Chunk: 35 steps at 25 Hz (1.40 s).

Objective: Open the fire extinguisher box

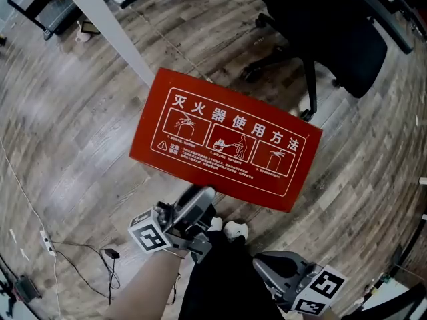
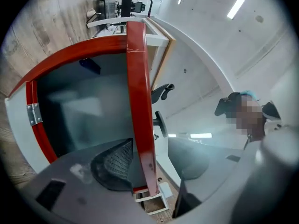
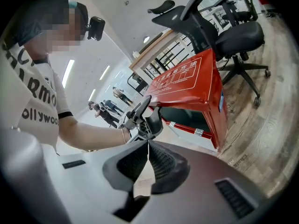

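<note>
Subject: fire extinguisher box [image 1: 227, 142], red, standing on the wooden floor [image 1: 73, 125] between a white table leg [image 1: 113, 32] and a black office chair [image 1: 333, 32], printed top face upward.

Left gripper [image 2: 156, 160]: at the near face of the box, jaws spread wide. A red frame edge [image 2: 140, 101] stands between them, close to one pad, with a clear gap to the other. It is not pinched.

Right gripper [image 3: 148, 160]: low and back from the box, jaws pressed together with nothing between them.

Front: a dark glazed panel [image 2: 79, 106] in the red frame, with a hinge [image 2: 34, 113] on the side away from the edge in the jaws. Whether the door is latched cannot be determined.

Assessment of handling: the body appears to be painted sheet metal, so it is likely stiff, smooth and prone to slipping under the pads. The door should swing lightly. The panel is judged fragile and unfit for gripping. The recommended hold is on the red frame edge farthest from the hinge, pads flat on both faces. The box may slide on the floor under a hard pull.
</note>
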Available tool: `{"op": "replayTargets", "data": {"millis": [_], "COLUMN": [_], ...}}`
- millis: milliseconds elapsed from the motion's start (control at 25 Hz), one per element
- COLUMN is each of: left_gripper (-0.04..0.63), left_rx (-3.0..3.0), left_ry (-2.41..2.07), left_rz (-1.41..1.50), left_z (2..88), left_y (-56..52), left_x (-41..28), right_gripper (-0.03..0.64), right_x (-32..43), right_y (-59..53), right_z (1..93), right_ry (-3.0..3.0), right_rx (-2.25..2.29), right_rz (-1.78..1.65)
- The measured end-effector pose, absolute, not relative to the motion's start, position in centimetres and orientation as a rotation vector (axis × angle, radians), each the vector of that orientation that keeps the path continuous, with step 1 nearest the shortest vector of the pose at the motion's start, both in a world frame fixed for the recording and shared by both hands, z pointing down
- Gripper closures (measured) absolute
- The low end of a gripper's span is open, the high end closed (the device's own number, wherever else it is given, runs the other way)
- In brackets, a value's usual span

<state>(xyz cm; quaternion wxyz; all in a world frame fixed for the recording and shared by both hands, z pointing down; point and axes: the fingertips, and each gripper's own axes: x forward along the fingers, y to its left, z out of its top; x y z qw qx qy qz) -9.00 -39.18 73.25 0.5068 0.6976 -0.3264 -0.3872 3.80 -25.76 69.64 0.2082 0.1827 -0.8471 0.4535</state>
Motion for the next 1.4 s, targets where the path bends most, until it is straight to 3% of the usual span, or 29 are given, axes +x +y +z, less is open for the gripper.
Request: {"op": "replayTargets", "data": {"millis": [680,840,1000,1400], "left_gripper": [0.391,0.427,0.514,0.525], "left_rx": [1.728,1.775,1.821,1.814], "left_ry": [-0.679,-0.623,-0.605,-0.590], "left_rz": [-1.069,-1.102,-1.093,-1.074], "left_z": [69.1,66.8,64.2,58.3], "left_y": [-38.8,-38.6,-40.4,-46.1], "left_x": [-9.4,-9.6,-9.5,-9.3], "right_gripper": [0.606,0.606,0.606,0.606], "right_x": [3.7,3.4,3.9,4.5], "right_y": [-26.0,-25.8,-26.8,-29.8], "right_z": [68.5,67.4,65.5,59.4], "right_ry": [-2.407,-2.432,-2.436,-2.469], "right_rx": [0.567,0.582,0.620,0.720], "right_rz": [1.270,1.264,1.280,1.267]}}
